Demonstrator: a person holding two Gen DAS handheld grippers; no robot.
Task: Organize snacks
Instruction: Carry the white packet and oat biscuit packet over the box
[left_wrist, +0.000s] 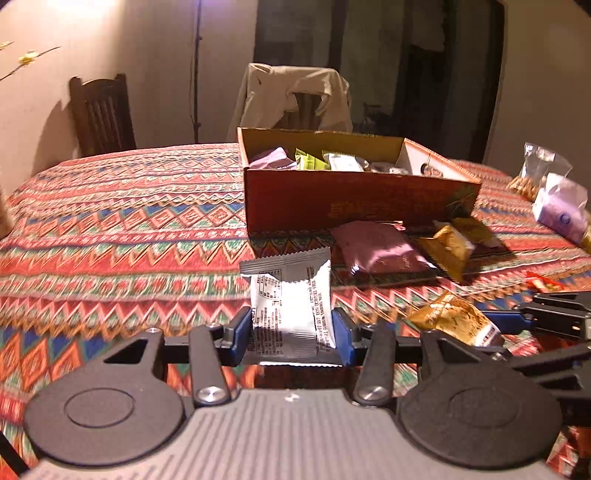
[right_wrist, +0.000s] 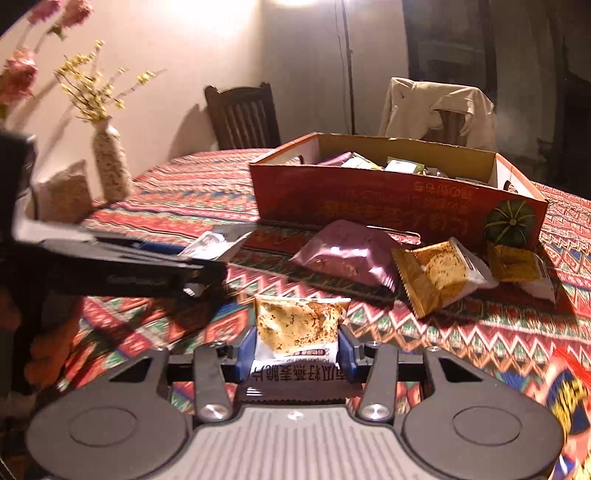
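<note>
My left gripper is shut on a white snack packet with printed text, held upright between the blue pads. My right gripper is shut on a golden cracker packet; the same packet shows at the right of the left wrist view. Beyond both stands an open red cardboard box with several snacks inside. In front of it lie a purple packet and golden packets on the patterned tablecloth.
Clear bags of snacks lie at the far right. A vase with flowers and a woven container stand at the left. Two wooden chairs, one draped with a beige garment, stand behind the table.
</note>
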